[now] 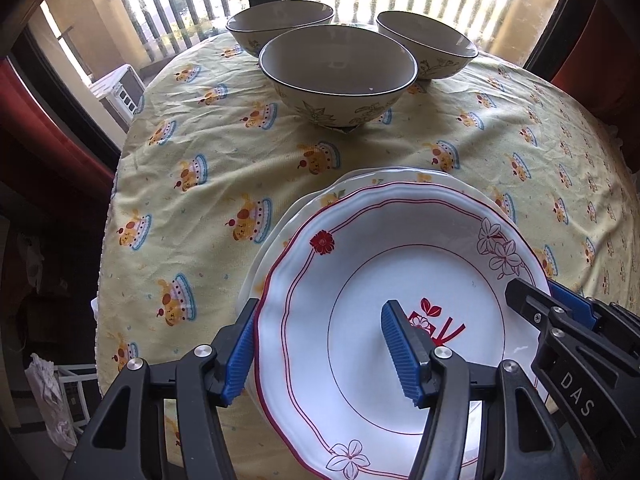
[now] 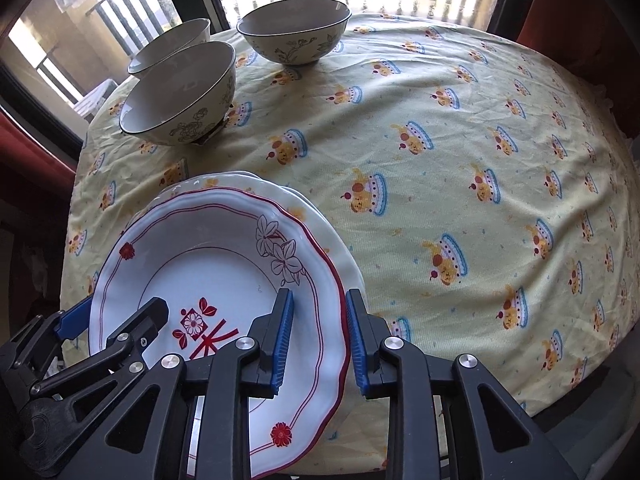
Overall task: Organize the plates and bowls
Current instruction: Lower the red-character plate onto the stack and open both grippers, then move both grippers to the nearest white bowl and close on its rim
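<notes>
Right wrist view: your right hand-held gripper point(image 2: 318, 340) straddles the red-rimmed plate point(image 2: 224, 276) rim without visibly pinching it; your left hand-held gripper point(image 1: 320, 348) likewise, jaws apart. Plates sit stacked beneath both. Three bowls point(image 2: 180, 96) ahead on the table point(image 2: 460, 128) stand unstacked, still to do.

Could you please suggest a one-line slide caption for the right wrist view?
Both grippers straddle opposite rims of the red-trimmed plate atop a stack, three bowls waiting behind.
</notes>
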Motion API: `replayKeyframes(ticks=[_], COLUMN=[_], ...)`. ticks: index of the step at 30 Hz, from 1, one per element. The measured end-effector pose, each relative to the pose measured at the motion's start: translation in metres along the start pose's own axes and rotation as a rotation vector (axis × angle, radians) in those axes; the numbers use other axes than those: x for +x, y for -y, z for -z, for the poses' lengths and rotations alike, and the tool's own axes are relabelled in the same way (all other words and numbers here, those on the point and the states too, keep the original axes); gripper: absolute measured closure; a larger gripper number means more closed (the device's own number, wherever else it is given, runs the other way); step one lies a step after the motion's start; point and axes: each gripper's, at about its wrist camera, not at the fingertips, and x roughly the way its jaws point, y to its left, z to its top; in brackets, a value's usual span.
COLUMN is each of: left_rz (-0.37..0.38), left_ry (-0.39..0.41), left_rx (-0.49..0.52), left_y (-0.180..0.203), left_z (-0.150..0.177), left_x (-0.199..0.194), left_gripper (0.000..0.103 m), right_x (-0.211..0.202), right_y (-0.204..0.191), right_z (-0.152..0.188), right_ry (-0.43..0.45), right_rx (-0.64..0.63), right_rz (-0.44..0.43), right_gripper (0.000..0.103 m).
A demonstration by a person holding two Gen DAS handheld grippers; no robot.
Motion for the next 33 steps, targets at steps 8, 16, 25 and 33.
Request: replayKeyframes(ticks=[8, 16, 25, 33], left_rz=[-0.025, -0.001, 0.046, 0.064], left_ry=[0.036, 0.059, 0.042, 0.108], left_rx=[0.024, 0.079, 0.072, 0.032], left_y=[0.003, 0.009, -0.004, -0.018], left_z=[-0.001, 0.007, -0.014, -0.068], left_x=[0.003, 0.002, 0.002, -0.010], left_gripper=[0.040, 0.028, 0.017, 0.015], right_x=[0.003, 0.002, -0.002, -0.015], right_y=[-0.009, -0.013, -0.017, -0.034], right_z=[-0.006, 0.000, -0.016, -0.063], right_ry=[0.029, 0.033, 0.040, 0.095], right_rx=[-0.026, -0.035, -0.004, -0.001], right_rz=[0.035, 0.083, 0.053, 0.039], right_gripper=[0.073, 0.073, 0.053, 0.042])
